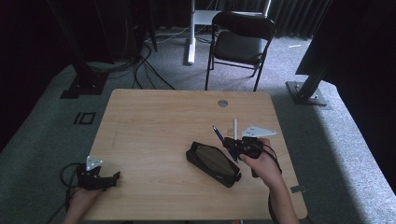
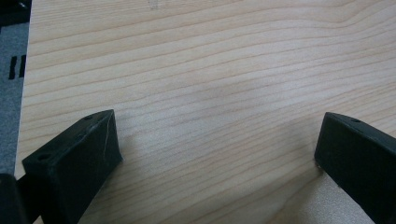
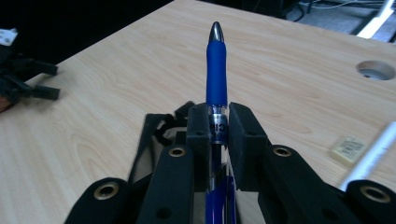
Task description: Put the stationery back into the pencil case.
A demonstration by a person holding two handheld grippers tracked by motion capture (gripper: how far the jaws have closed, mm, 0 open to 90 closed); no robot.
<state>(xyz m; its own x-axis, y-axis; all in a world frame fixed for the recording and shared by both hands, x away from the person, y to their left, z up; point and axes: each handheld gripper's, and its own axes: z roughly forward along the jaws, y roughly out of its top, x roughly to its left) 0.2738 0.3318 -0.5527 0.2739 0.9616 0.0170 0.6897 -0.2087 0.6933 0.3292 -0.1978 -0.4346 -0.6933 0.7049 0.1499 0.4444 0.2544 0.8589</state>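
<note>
- Your right gripper (image 3: 218, 135) hides the pen's (image 3: 216, 74) lower barrel.
- The case (image 3: 154, 140) sits mostly behind those jaws.
- The white stick (image 3: 373, 154) runs off frame.

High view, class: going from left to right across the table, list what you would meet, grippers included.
Left gripper → black pencil case → right gripper holding the blue pen → white pen.
</note>
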